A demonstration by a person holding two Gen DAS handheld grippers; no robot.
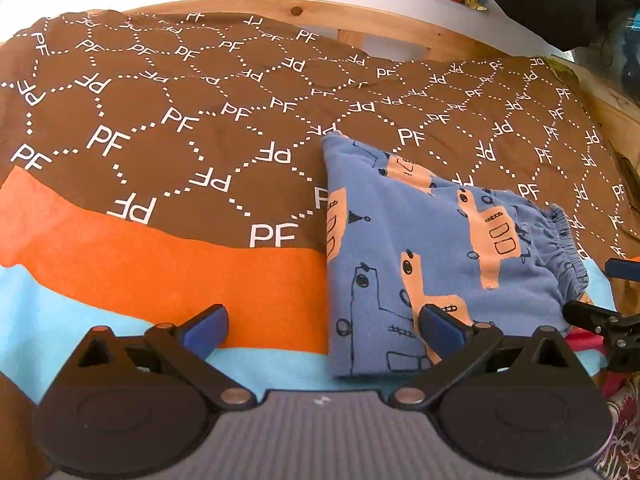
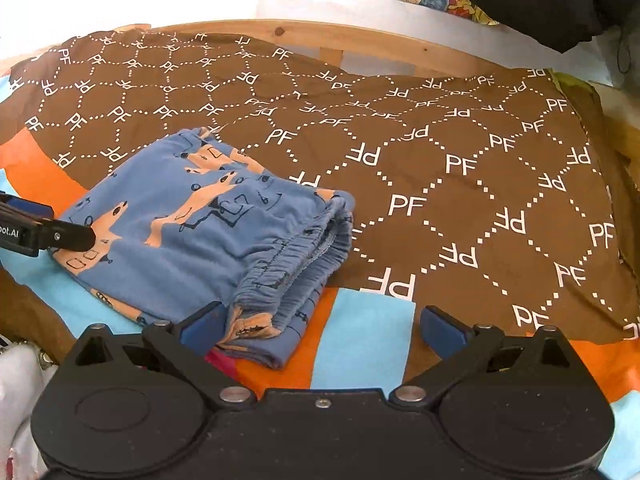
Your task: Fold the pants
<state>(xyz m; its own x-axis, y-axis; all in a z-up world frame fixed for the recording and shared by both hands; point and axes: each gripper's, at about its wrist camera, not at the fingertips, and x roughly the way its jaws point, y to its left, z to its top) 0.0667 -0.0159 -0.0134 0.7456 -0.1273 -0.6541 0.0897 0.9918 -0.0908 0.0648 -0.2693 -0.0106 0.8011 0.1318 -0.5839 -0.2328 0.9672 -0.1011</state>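
Left: the left gripper (image 1: 322,330), jaws spread and holding nothing, hovers at the near-left edge of the pants (image 1: 432,248), one blue pad over the fabric, the other over the orange stripe of the bedspread (image 1: 160,120). Centre: the blue patterned pants lie folded into a compact stack on the bedspread, near its front edge, elastic waistband (image 2: 296,256) turned rightward; the fold appears largely complete. Right: the right gripper (image 2: 320,330), jaws likewise spread and empty, sits just before the waistband corner, probably placed to release or adjust it.
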